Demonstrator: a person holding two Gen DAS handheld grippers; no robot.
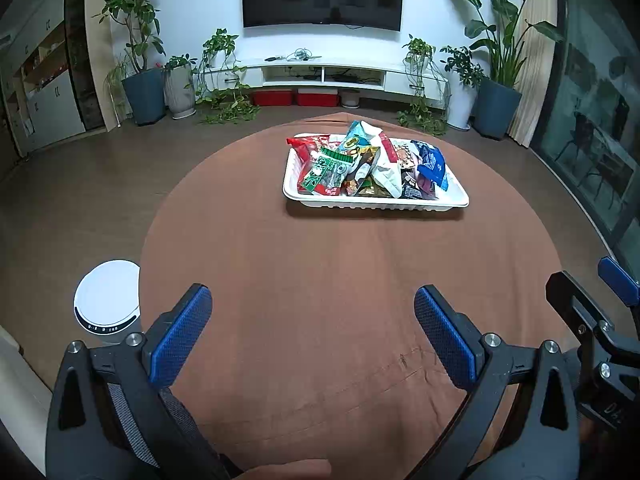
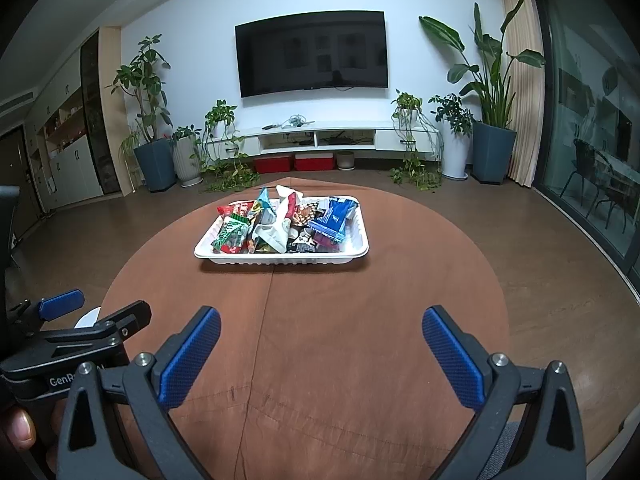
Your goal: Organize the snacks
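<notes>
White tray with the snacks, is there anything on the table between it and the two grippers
Nothing visible. Only bare brown tablecloth lies between the open left gripper, the open right gripper and the white tray of snack packets.

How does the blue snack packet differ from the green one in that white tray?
The blue packet lies at the tray's right end, while the green packet lies at the left end. The blue packet shows white print on a plain blue face; the green packet has busier printing with red at its lower edge. The blue packet rests on top of the pile, slanting over other wrappers; the green packet sits lower. Both lie in the same white tray, untouched by either tongs.
</notes>
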